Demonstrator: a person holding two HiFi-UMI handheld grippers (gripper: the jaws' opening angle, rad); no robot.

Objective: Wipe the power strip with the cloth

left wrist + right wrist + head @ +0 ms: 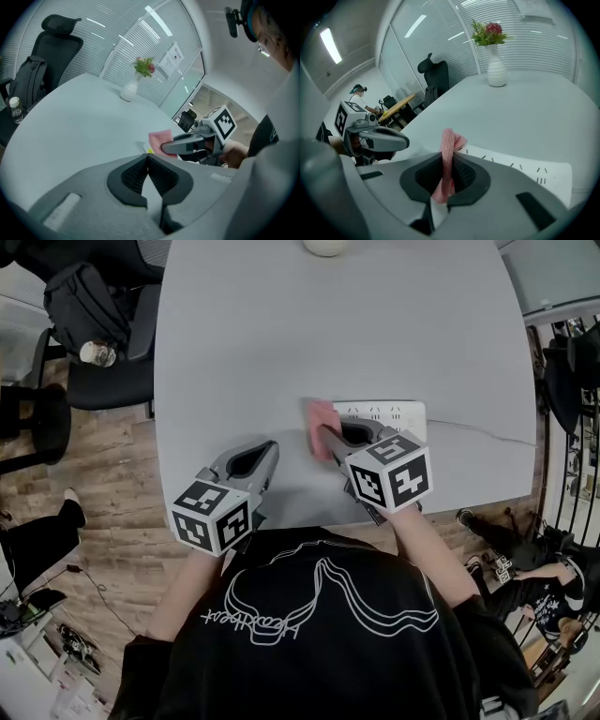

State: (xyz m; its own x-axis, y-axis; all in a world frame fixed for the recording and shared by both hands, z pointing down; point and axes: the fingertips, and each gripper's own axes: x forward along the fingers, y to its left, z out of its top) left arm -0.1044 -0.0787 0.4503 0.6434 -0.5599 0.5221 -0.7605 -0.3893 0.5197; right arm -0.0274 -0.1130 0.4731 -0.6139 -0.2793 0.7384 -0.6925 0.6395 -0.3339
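- Strip [401, 412] is lying flat on the table [281, 334], near the person's edge, with its cord leading off right.
- Cloth [320, 418] is sitting at the strip's left end; whether it is touching cannot be told.
- Right gripper [326, 434] is pinching the cloth, a fold standing up between its jaws.
- Left gripper [269, 450] is hovering left of the strip, apart from it, tips meeting on nothing.
- Judged: the wiping pass is starting. Next move is calling for a drag rightward along the top, with light pressure lest the loose strip slide.

Bright, even ceiling light; both gripper views are fisheye-warped with dark corners.
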